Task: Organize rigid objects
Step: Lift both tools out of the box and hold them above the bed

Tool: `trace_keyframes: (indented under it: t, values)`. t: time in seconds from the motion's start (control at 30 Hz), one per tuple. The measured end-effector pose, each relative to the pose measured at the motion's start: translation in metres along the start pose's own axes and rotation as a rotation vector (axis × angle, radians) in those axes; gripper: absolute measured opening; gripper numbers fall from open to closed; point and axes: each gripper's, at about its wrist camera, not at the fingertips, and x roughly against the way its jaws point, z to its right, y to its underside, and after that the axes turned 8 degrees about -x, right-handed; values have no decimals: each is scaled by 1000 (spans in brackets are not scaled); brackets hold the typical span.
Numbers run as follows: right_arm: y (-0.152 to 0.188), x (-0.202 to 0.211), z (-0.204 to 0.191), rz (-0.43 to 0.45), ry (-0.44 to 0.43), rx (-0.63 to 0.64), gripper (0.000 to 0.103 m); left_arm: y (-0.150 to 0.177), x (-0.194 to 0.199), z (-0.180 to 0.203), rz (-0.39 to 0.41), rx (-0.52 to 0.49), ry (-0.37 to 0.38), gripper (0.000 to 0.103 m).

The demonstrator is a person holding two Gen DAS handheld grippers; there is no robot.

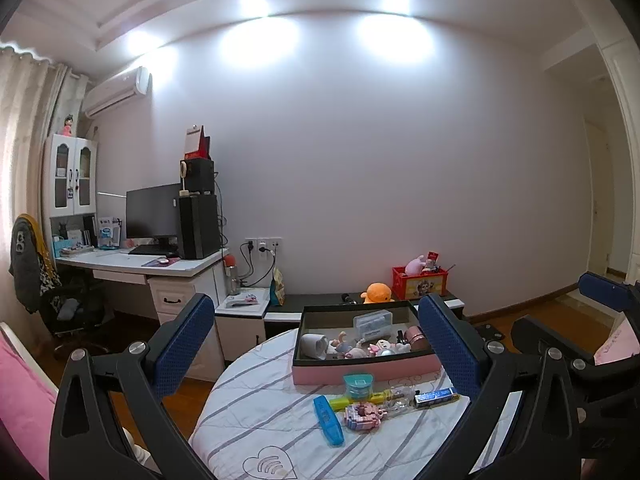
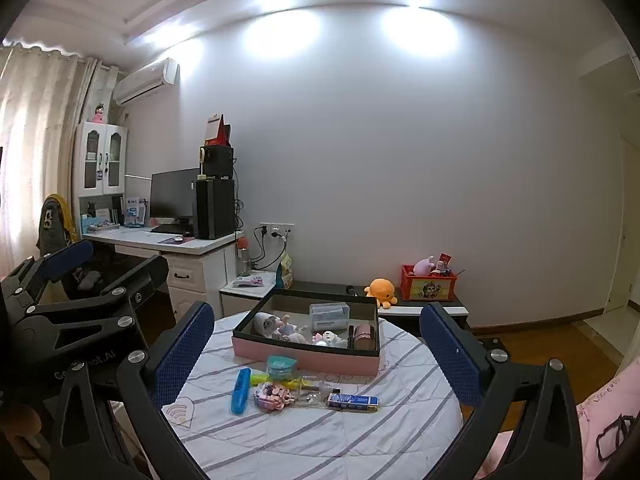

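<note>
- Left gripper (image 1: pixel 316 344) spread wide, nothing between its blue pads, raised above the near edge of the round table (image 1: pixel 256 432).
- Right gripper (image 2: pixel 316 352) equally wide open and empty, held beside the left one over the same table.
- Pink-sided tray (image 2: pixel 308 354) with dark rim sitting toward the table's far side, already holding a white cup (image 2: pixel 262 322), a clear lidded box (image 2: pixel 330 314), a pink metallic cylinder (image 2: pixel 365 336) and several small figurines (image 2: pixel 288 330).
- Loose items clustered on the striped cloth just in front of the tray: teal round container (image 2: pixel 281 365) nearest the tray wall, blue oblong case (image 2: pixel 240 390) at the left, pink brick-built toy (image 2: pixel 274 395) in the middle, yellow highlighter (image 2: pixel 276 382) behind it, small glass bottle (image 2: pixel 316 391), blue-and-white box (image 2: pixel 353 401) at the right.
- Orange plush (image 2: pixel 380 290) and red crate (image 2: pixel 429 286) on a low cabinet against the wall, well apart from the table.
</note>
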Motion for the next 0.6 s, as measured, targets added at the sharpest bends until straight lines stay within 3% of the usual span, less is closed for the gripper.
trace_keyframes:
  t: [0.6]
  values:
    - [2, 6, 8, 13, 101, -4, 103, -2, -11, 15, -19, -8, 33, 103]
